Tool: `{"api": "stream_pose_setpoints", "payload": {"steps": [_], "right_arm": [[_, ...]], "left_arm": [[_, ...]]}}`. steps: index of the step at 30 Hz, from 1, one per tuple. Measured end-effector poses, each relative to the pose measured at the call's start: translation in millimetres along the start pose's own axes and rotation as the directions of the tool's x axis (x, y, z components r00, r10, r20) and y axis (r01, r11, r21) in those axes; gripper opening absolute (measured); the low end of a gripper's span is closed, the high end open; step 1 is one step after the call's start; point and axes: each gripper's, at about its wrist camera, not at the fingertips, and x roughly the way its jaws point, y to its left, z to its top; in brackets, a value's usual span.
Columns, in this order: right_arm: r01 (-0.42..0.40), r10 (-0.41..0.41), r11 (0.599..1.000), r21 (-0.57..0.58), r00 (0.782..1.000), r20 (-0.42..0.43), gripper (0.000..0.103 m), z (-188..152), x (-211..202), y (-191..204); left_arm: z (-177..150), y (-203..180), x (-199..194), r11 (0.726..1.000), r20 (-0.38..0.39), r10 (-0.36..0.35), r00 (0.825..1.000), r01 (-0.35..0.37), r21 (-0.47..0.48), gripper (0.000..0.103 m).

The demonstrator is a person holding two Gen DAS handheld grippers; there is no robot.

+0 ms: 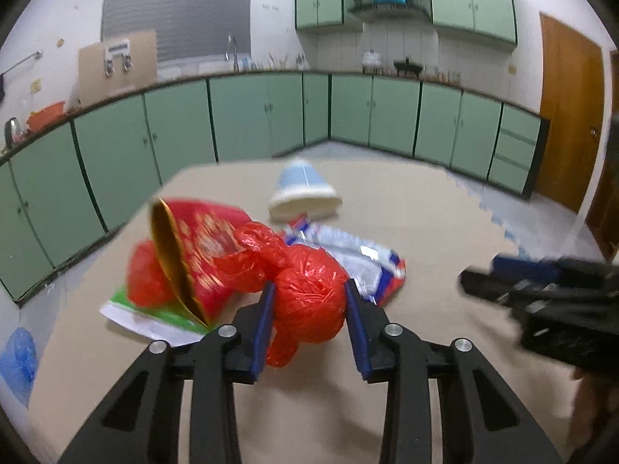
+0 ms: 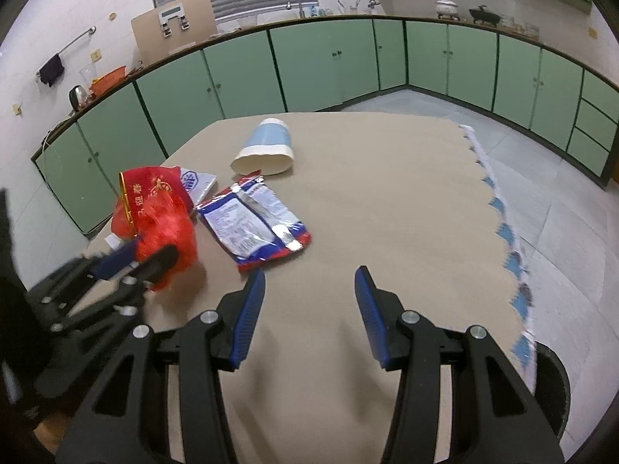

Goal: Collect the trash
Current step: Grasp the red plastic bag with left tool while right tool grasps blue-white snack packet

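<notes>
My left gripper [image 1: 309, 290] is shut on a crumpled red plastic bag [image 1: 305, 290], its blue pads pressing both sides. A red and gold paper bag [image 1: 193, 247] leans against the plastic bag. A white and blue snack wrapper [image 1: 363, 259] lies just behind, and a blue and white paper cup [image 1: 305, 193] lies on its side farther back. In the right wrist view my right gripper [image 2: 309, 282] is open and empty above the beige table [image 2: 387, 212], right of the wrapper [image 2: 255, 224], cup [image 2: 267, 150] and red bag [image 2: 162, 224].
A green and white paper [image 1: 147, 313] lies under the red pile. A black bin [image 2: 553, 386] stands below the table's right edge. A blue bag [image 1: 17, 359] sits on the floor at left. Green kitchen cabinets [image 1: 271, 116] line the walls.
</notes>
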Motion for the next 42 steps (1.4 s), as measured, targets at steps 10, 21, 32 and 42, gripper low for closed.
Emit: {"api": "stream_pose_setpoints", "payload": {"steps": [10, 21, 32, 42], "right_arm": [[0.005, -0.005, 1.000, -0.003, 0.999, -0.032, 0.050, 19.7, 44.2, 27.7], [0.048, -0.046, 0.999, 0.019, 0.997, -0.060, 0.055, 24.2, 67.4, 28.2], [0.075, -0.077, 0.997, -0.026, 0.992, -0.102, 0.064, 25.1, 90.7, 43.2], [0.023, -0.035, 0.995, -0.102, 0.992, -0.119, 0.000, 15.1, 82.8, 53.3]], "left_arm": [[16.1, 31.7, -1.0, 1.000, 0.048, -0.001, 0.999, 0.001, 0.004, 0.035], [15.0, 63.9, 25.7, 1.000, 0.018, 0.023, 1.000, -0.023, -0.008, 0.035], [17.3, 76.3, 29.3, 0.999, 0.021, 0.001, 1.000, 0.000, -0.033, 0.036], [15.4, 75.1, 26.5, 0.999, 0.016, 0.000, 1.000, 0.000, -0.041, 0.036]]}}
